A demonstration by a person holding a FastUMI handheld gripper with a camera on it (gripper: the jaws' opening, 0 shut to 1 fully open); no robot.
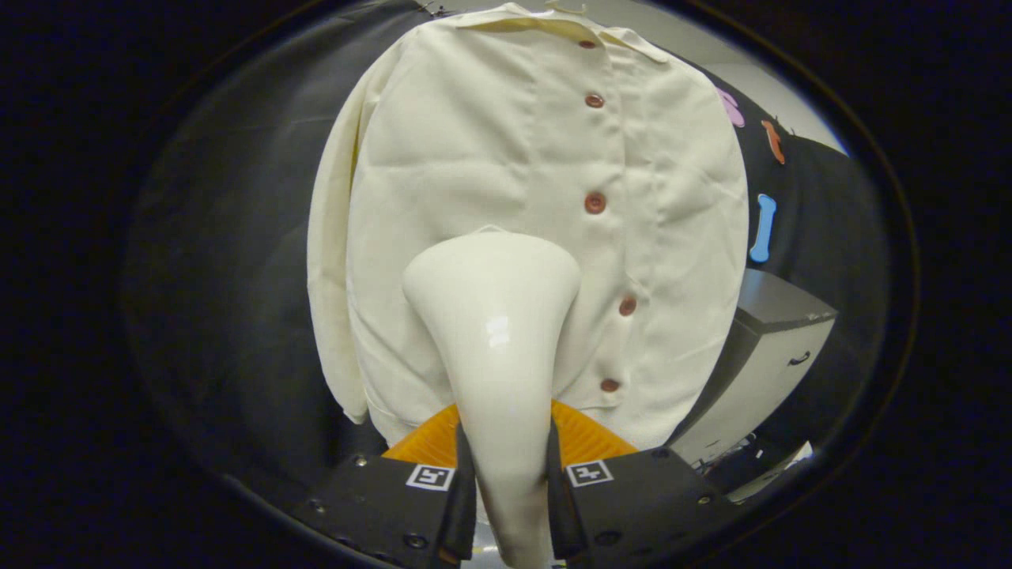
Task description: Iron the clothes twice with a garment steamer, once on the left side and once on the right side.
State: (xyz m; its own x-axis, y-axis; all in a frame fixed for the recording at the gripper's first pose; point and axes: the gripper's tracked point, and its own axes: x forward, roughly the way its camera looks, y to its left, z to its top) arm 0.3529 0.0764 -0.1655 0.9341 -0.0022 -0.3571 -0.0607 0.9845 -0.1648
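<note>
The garment steamer (492, 316) is pointing at the lower middle of the hanging cream shirt (490, 158), beside its button line. The gripper (506, 482) is pinching its glossy handle; that smooth handle could be slipping or twisting, dragging the head across the buttons.

This looks like a recording booth set up for a laundry chore, not a lived-in home. Black cloth (237, 261) drapes the wall behind a cream buttoned shirt (506, 205) hanging on a hanger. To the right stands a grey cabinet (759, 348) with a dark handle, and a pale plain wall (711, 39) shows above the cloth.
</note>
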